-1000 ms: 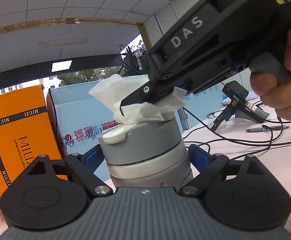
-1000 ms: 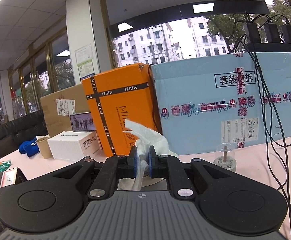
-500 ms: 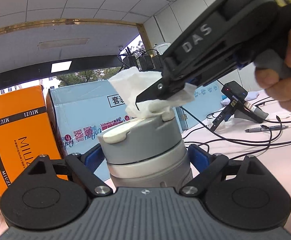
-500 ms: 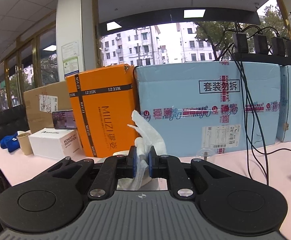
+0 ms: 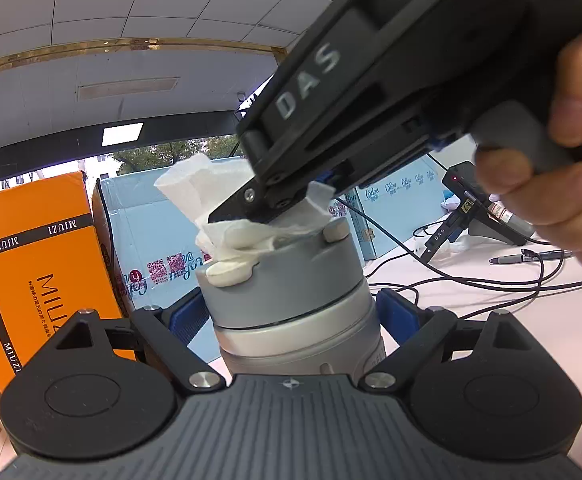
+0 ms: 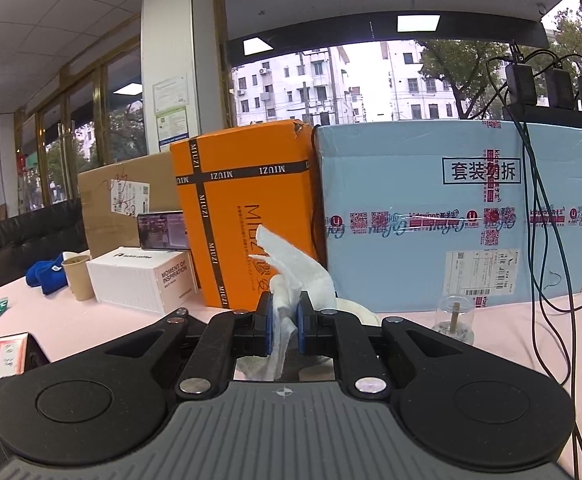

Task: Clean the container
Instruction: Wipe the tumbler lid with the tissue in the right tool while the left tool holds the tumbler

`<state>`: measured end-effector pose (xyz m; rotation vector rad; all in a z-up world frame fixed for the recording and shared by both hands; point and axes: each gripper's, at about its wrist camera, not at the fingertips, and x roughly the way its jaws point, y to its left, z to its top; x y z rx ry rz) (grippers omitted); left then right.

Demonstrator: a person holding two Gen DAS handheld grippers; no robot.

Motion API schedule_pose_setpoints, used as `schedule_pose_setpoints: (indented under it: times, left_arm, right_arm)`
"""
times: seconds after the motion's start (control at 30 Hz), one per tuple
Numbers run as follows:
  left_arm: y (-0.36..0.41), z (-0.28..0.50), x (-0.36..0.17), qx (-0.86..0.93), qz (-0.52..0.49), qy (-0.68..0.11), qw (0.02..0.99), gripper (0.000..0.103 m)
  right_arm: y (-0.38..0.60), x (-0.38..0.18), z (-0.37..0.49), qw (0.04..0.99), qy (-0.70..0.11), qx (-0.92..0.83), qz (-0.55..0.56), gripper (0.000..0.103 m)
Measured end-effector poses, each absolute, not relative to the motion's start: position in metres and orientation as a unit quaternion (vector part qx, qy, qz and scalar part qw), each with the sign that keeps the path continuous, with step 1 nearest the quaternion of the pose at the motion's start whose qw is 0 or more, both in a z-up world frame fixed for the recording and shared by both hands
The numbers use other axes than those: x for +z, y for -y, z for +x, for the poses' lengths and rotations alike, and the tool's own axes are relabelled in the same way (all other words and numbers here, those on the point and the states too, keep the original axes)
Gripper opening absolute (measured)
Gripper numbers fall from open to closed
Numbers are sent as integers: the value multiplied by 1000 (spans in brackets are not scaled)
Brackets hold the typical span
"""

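Observation:
My left gripper (image 5: pixel 291 320) is shut on a grey container (image 5: pixel 291 308) with a grey lid and holds it upright. The lid carries a cream flip cap (image 5: pixel 229 272) and a cream button (image 5: pixel 335 234). My right gripper (image 6: pixel 283 320) is shut on a white tissue (image 6: pixel 291 272). In the left wrist view the right gripper (image 5: pixel 247 212) comes in from the upper right and presses the tissue (image 5: pixel 243 236) onto the lid's top. In the right wrist view the container is mostly hidden under the gripper.
An orange MIUZI box (image 6: pixel 247 216) and a light blue carton (image 6: pixel 451 216) stand behind on the pink table (image 6: pixel 91 320). A white box (image 6: pixel 143 280), paper cup (image 6: pixel 77 276), blue cloth (image 6: pixel 45 276), small clear jar (image 6: pixel 455 316) and black cables (image 5: pixel 491 280) lie around.
The right gripper lifted the tissue slightly, then came back down and closer, pressing it over the lid's middle and left part. The left gripper holds the container still.

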<state>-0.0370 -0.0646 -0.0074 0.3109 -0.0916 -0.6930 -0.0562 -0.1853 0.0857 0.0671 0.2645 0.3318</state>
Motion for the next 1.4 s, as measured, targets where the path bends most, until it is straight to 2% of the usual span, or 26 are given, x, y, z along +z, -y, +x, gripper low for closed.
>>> schedule_pose_setpoints:
  times: [0.5,0.8,1.4]
  left_arm:
    - [66,-34,-8,-344,160,44,924,88]
    - [66,-32,-7,-344,154,41,925,88]
    - [66,-36,-8,-345,155,42,925,88]
  right_arm:
    - [207,86,-62,985,-130,113,12,10]
    - [197,87,-84,976,-136,168,15,10]
    - [201,89,-55,983,-135,120,20,10]
